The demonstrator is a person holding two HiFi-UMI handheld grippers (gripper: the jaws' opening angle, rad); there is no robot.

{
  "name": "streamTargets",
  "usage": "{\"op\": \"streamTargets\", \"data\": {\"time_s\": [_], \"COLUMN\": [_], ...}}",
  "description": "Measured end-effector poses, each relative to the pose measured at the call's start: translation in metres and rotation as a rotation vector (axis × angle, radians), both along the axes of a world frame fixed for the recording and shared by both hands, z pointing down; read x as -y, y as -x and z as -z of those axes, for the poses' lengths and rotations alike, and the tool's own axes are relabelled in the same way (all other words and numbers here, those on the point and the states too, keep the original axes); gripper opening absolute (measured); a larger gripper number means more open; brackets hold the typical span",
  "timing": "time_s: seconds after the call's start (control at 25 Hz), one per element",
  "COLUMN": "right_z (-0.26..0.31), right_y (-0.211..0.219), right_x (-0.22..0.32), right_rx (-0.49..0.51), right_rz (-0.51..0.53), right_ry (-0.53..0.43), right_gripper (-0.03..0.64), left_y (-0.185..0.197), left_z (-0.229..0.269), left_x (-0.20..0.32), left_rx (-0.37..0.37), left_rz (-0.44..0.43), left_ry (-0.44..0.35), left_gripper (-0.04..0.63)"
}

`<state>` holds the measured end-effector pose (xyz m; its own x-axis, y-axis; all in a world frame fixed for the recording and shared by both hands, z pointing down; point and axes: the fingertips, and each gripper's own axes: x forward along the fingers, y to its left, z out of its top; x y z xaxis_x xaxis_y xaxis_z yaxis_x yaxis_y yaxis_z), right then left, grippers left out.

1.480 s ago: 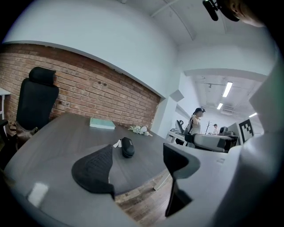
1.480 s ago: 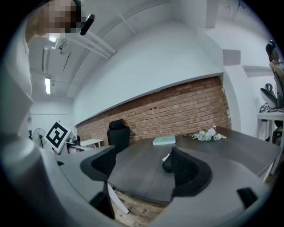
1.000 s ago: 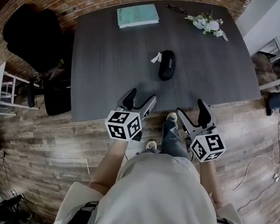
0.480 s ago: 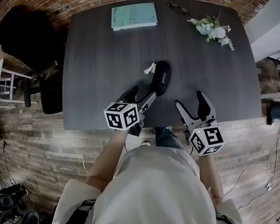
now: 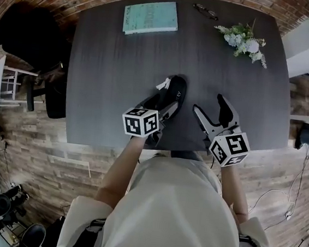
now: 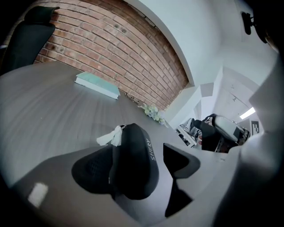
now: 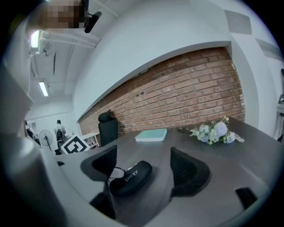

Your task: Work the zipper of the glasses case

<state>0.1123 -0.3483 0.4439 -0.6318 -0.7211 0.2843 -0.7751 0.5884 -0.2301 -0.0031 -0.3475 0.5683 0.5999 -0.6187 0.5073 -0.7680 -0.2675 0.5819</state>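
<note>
My left gripper [image 6: 135,163] stands spread, its jaws either side of the near end of the glasses case [image 5: 174,90]. One jaw sits right against the shell, the other stands apart from it, so I judge nothing is pinched yet. My right gripper [image 5: 209,105] is spread too and empty, just beside the case on its right, over the near edge of the table [image 5: 111,61].

The case lies on the table, midway along that near edge, running away from me. It looks shut, and the white tag [image 6: 109,136] at its far left side, which I take for the zipper pull, is untouched. All the zipper work is left: clamp the case, catch the pull, run it round.

The head view hides the case's near end under my left gripper; the left gripper view shows the gap there. Only the head view shows the teal book [image 5: 151,17], spectacles [image 5: 205,11] and flowers [image 5: 242,42] along the far edge together.
</note>
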Motion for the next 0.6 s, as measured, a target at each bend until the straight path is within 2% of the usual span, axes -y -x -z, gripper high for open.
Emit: {"op": "streamTargets", "data": {"time_s": [0.2,0.6], "right_z": [-0.009,-0.021], "right_y": [0.000,-0.008], "right_x": [0.012,0.024], "right_rx": [-0.003,0.011], "right_rz": [0.030,0.045], "right_ry": [0.027,0.058], "right_gripper": [0.370,0.370], "left_y": [-0.007,-0.032], "left_z": [-0.018,-0.040], "left_x": [0.012,0.015], "left_rx": [-0.015,0.026], "left_rz": [0.004,-0.038], "left_ry": [0.059,0.118], "left_gripper": [0.342,0.342]}}
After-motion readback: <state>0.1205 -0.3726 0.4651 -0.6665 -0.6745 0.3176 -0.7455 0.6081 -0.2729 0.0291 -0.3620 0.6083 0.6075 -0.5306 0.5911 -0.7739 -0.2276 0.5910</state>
